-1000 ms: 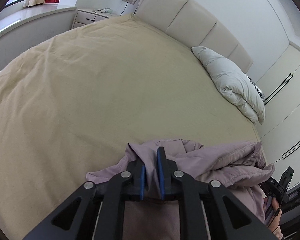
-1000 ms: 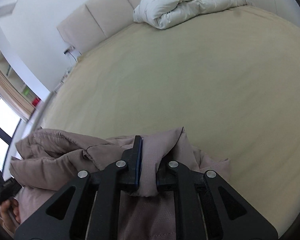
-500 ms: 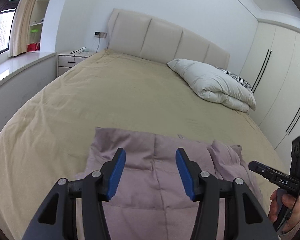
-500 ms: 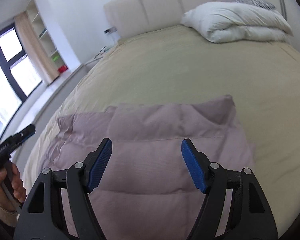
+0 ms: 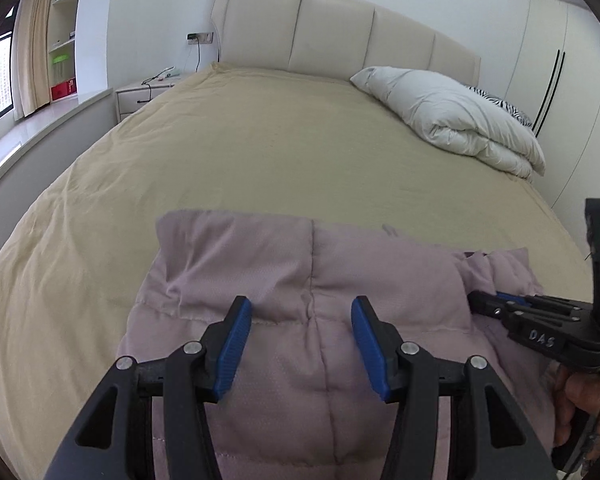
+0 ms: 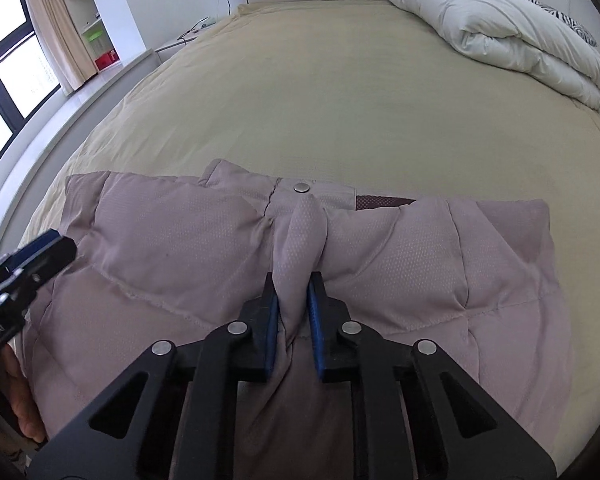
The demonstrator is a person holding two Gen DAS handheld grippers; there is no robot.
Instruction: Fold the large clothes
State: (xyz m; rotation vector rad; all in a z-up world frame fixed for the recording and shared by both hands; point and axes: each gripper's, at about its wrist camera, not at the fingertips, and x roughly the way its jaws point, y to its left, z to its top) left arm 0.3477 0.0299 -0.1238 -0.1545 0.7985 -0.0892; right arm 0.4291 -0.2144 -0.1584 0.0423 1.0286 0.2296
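Note:
A mauve quilted puffer jacket (image 5: 260,264) lies at the near end of the bed (image 5: 260,152); it also shows in the right wrist view (image 6: 172,240). My left gripper (image 5: 298,320) is open and hovers over the jacket, holding nothing. My right gripper (image 6: 293,292) is shut on a pinched fold of the jacket near its collar, just below a metal snap (image 6: 301,187). The right gripper also shows at the right edge of the left wrist view (image 5: 488,300). The left gripper shows at the left edge of the right wrist view (image 6: 56,248).
A folded white duvet (image 5: 452,116) with a zebra-print pillow behind lies at the bed's far right by the headboard (image 5: 340,36). A nightstand (image 5: 144,96) and window ledge are on the left. Wardrobe doors (image 5: 560,80) stand on the right.
One second ago both grippers were shut on the bunched jacket. Both opened and it dropped flat on the bed. The right gripper has since shut on a fold near the collar; the left stays open.

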